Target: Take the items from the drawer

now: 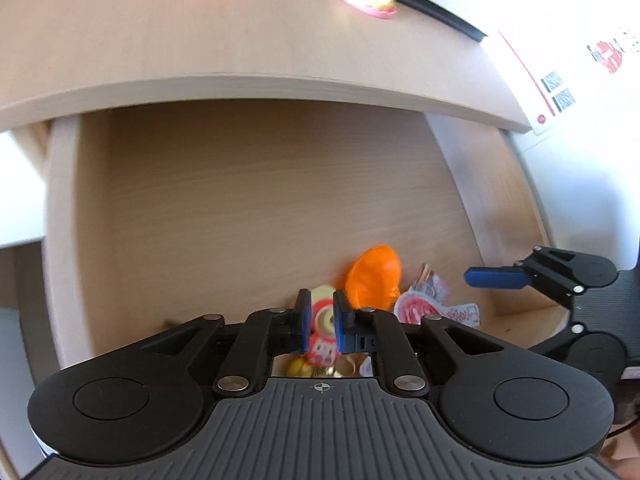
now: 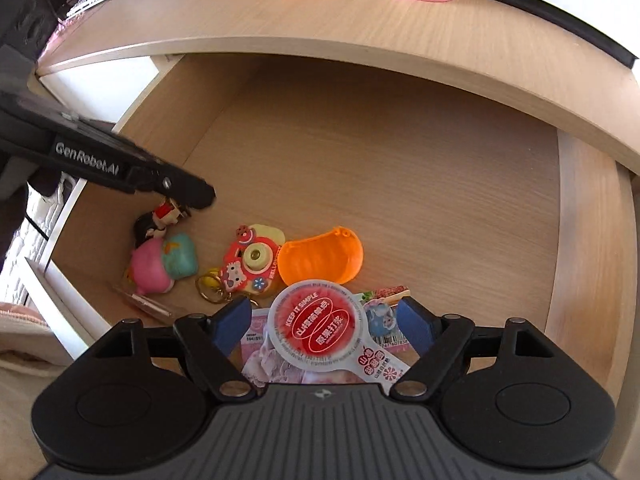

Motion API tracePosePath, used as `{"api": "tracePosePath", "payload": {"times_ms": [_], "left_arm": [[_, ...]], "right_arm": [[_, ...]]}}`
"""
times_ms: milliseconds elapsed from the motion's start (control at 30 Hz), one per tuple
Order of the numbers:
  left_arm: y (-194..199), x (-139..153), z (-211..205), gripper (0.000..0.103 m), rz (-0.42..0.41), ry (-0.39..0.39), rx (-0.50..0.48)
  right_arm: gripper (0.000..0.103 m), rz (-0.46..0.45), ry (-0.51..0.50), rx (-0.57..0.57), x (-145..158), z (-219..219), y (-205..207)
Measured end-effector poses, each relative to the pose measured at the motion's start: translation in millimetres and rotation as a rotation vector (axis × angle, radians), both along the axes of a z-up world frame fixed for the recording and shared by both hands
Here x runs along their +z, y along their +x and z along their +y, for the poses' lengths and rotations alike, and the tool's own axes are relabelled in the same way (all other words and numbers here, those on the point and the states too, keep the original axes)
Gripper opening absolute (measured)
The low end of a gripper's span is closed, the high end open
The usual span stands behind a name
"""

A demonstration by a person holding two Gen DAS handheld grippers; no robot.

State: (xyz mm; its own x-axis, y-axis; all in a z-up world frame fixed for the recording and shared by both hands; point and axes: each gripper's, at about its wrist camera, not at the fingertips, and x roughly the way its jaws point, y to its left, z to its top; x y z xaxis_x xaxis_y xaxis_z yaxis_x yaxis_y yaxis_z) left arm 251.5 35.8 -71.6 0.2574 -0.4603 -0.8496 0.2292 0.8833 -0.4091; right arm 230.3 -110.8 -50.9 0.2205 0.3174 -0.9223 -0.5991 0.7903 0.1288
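In the left wrist view, the left tool [image 1: 321, 322] is low in the open drawer [image 1: 256, 200], and its 2 blue pads are clenched on the camera toy [image 1: 323, 320], which stands between them. The orange shell [image 1: 374, 280] lies just beside, to the right of this tool. The right tool [image 1: 496, 278] shows at the far right edge.

In the right wrist view, the right tool [image 2: 322, 326] is released, its pads spread wide. The red-lidded cup [image 2: 320, 326] lies directly between them, its tab pointing toward the lower right. So this tool is clearly the nearer one for the cup. The counter [image 2: 320, 12] is above the drawer.
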Motion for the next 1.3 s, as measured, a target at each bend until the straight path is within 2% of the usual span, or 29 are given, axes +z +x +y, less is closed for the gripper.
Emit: {"api": "tracePosePath", "payload": {"times_ms": [100, 133, 167, 233, 300, 367, 400, 467, 533, 600, 700, 767, 900, 1100, 1300], "left_arm": [[-4, -2, -23, 0.016, -0.125, 0.117, -0.125], [-5, 1, -24, 0.016, -0.141, 0.171, -0.178], [-5, -2, -30, 0.017, -0.127, 0.220, -0.214], [-3, -7, -34, 0.017, -0.055, 0.247, -0.222], [-1, -11, -30, 0.017, 0.045, 0.227, -0.158], [-3, -14, -19, 0.017, 0.137, 0.157, -0.093], [-2, -16, -17, 0.017, 0.170, 0.137, -0.066], [-1, -21, -24, 0.017, 0.197, 0.153, -0.042], [1, -24, -26, 0.021, 0.181, 0.173, -0.037], [8, -25, -35, 0.033, 0.150, 0.182, -0.025], [17, -21, -42, 0.048, 0.038, 0.237, -0.018], [22, -19, -44, 0.046, -0.026, 0.255, -0.015], [17, -18, -48, 0.046, -0.078, 0.259, -0.065], [9, -16, -62, 0.044, -0.107, 0.271, -0.111], [10, -2, -62, 0.044, -0.121, 0.252, -0.100]], "right_arm": [[0.081, -0.020, -0.024, -0.030, 2, -11, -7], [0.081, -0.022, -0.027, -0.038, 2, -16, -9], [0.081, -0.021, -0.028, -0.049, 2, -20, -10], [0.081, -0.018, -0.028, -0.073, 1, -28, -13], [0.081, -0.018, -0.023, -0.097, 0, -35, -15], [0.081, -0.023, -0.015, -0.119, -2, -38, -18], [0.081, -0.023, -0.009, -0.127, -2, -40, -20], [0.081, -0.023, -0.004, -0.137, -5, -42, -21], [0.081, -0.028, -0.011, -0.145, -6, -41, -23], [0.081, -0.034, -0.012, -0.155, -7, -43, -23], [0.081, -0.041, -0.004, -0.175, -7, -45, -22], [0.081, -0.051, -0.004, -0.186, -6, -46, -21], [0.080, -0.072, -0.004, -0.198, -7, -46, -21], [0.080, -0.078, 0.002, -0.246, -15, -52, -20], [0.081, -0.083, 0.026, -0.272, -17, -58, -21]]}}
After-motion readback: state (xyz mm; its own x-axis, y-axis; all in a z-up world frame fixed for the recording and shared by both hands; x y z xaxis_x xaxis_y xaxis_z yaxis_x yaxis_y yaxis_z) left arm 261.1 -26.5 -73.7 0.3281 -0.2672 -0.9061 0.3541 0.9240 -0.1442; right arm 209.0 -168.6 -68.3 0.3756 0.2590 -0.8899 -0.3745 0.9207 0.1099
